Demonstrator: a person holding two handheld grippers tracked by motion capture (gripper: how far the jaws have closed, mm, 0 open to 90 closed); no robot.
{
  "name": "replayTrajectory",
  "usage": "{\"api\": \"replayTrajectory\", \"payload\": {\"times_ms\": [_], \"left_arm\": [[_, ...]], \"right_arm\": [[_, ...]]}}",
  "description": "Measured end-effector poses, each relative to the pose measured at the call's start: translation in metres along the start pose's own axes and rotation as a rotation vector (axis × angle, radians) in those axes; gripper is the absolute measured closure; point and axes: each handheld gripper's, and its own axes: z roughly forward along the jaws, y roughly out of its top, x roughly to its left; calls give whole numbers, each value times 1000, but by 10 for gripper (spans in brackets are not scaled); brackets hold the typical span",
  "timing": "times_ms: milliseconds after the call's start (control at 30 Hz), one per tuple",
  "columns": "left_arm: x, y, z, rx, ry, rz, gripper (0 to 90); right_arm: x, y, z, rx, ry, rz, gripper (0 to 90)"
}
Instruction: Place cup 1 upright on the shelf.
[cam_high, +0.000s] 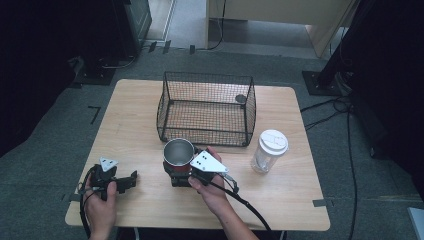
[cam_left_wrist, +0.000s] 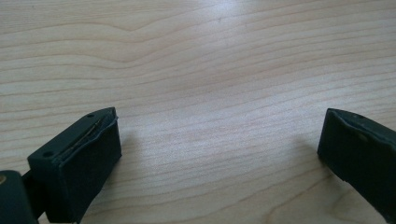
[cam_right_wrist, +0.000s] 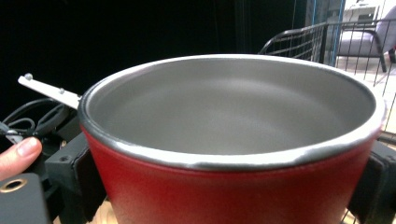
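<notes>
Red cup (cam_high: 178, 156): steel-lined, standing upright at lower centre of the high view, just below the wire basket's near wall; I am taking it low on the body so the open mouth keeps facing up.
Right gripper (cam_high: 181, 172): I am bracketing the cup from the near side, one jaw at each flank of the red wall in the right gripper view; the jaws are partly closed around it, and whether the pads are already pressing I cannot tell.
Right hand (cam_high: 212, 187): reaching in from the bottom edge, holding the tool level with the table so the cup is not tipping.
Left gripper (cam_high: 131, 180): I am resting it at lower left of the high view, well apart from the cup, out of the other arm's way; its jaws are standing wide open over bare wood with nothing between them.
Wire basket (cam_high: 206, 80): sitting open-topped at upper centre, the likely drop-off, I judge, since the cup is parked right at its front.
Lidded clear tumbler (cam_high: 269, 150): standing upright right of centre, apart from my jaws.
Wooden table (cam_high: 135, 105): carrying everything.
</notes>
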Motion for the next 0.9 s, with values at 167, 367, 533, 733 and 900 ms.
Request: {"api": "replayTrajectory", "payload": {"times_ms": [167,367,533,733,900], "left_arm": [[0,0,0,0,0,0,0],[0,0,0,0,0,1,0],[0,0,0,1,0,0,0],[0,0,0,-1,0,-1,0],[0,0,0,-1,0,-1,0]], "right_arm": [[-1,9,-1,-37,6,-5,65],[-2,19,0,-77,1,-17,66],[-3,29,1,-100,-9,-14,66],[-5,44,7,-127,-17,-25,67],[-11,62,12,-147,-30,-41,67]]}}
